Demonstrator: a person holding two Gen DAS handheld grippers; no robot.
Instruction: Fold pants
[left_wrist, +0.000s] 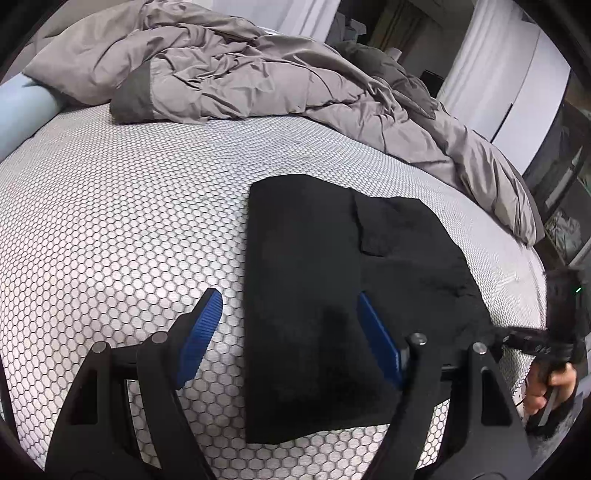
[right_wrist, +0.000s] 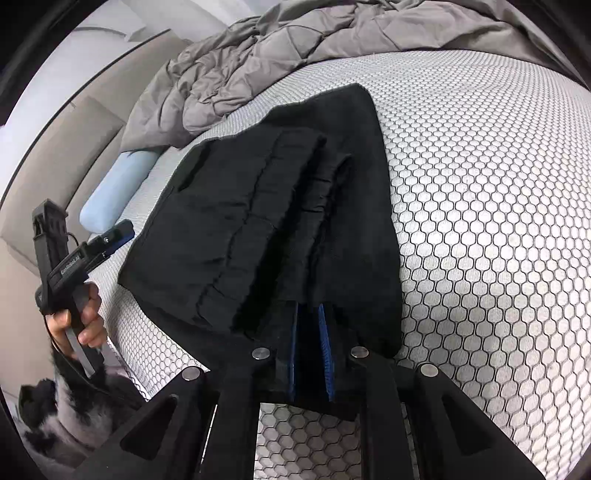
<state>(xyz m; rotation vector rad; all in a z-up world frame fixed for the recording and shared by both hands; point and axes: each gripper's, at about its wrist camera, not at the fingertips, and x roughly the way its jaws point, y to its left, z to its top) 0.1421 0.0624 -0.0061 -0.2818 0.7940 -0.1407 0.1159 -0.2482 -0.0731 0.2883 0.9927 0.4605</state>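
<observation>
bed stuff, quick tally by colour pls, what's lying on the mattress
black: 1, the folded pants
grey: 1, the rumpled duvet
light blue: 1, the bolster pillow
total: 3 things on the honeycomb mattress

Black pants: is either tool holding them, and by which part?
The right tool is shut on the black pants at their near edge; the left tool is open, holding nothing.
</observation>
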